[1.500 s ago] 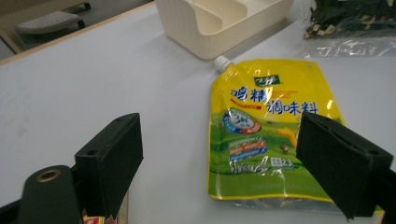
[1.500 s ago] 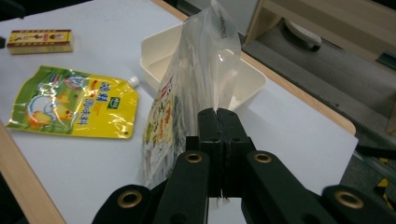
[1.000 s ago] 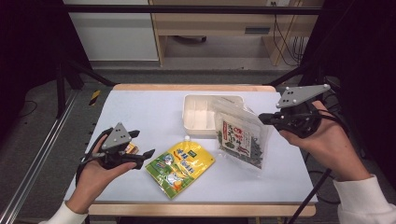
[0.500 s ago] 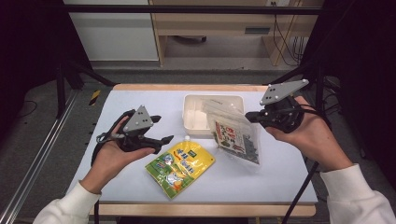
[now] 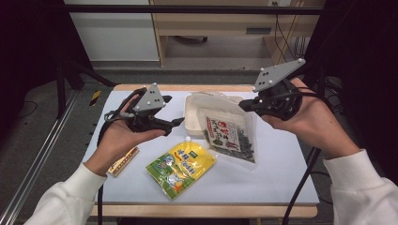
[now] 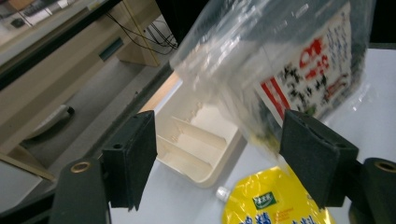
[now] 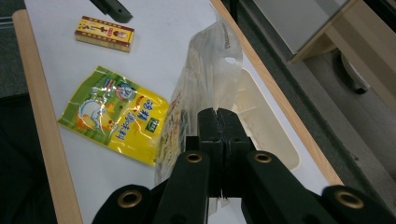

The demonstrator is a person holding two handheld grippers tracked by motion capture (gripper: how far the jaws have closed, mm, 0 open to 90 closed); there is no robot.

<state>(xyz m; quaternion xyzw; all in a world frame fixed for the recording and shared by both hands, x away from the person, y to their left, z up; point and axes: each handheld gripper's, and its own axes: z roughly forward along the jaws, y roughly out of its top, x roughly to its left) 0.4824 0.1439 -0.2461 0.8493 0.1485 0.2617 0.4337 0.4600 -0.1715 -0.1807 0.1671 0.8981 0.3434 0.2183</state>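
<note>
Evidently we have a bag-handling job in hand: our right gripper (image 5: pixel 246 106) has its 2 jaws pressed together on the clear top edge of the seaweed bag (image 5: pixel 231 136), so the bag hangs from that edge with its printed lower part trailing down to the white table (image 5: pixel 277 173). In the right gripper view the jaws (image 7: pixel 218 126) meet with only thin film between them, which suits a pinch on the unfilled margin rather than on the dark contents. Our left gripper (image 5: pixel 177 123) is held above the table, level, pointing toward the bag, with its jaws apart; they have just been closing a little, yet nothing is pressed between the pads. In the left gripper view the bag (image 6: pixel 299 60) hangs beyond the pads, and the divided tray (image 6: pixel 196 144) lies below and behind it. We judge the left is lining up for a 2nd hold on the film, perhaps to steady or open the bag over the tray (image 5: pixel 195 117). A yellow pouch (image 5: pixel 180 166) lies flat near the front edge, cap toward the tray, and a small box (image 5: pixel 123 161) rests at the left; both lie apart from the grippers. The bag's upper part overlaps the tray's right half, and its lower edge lies just right of the pouch.
</note>
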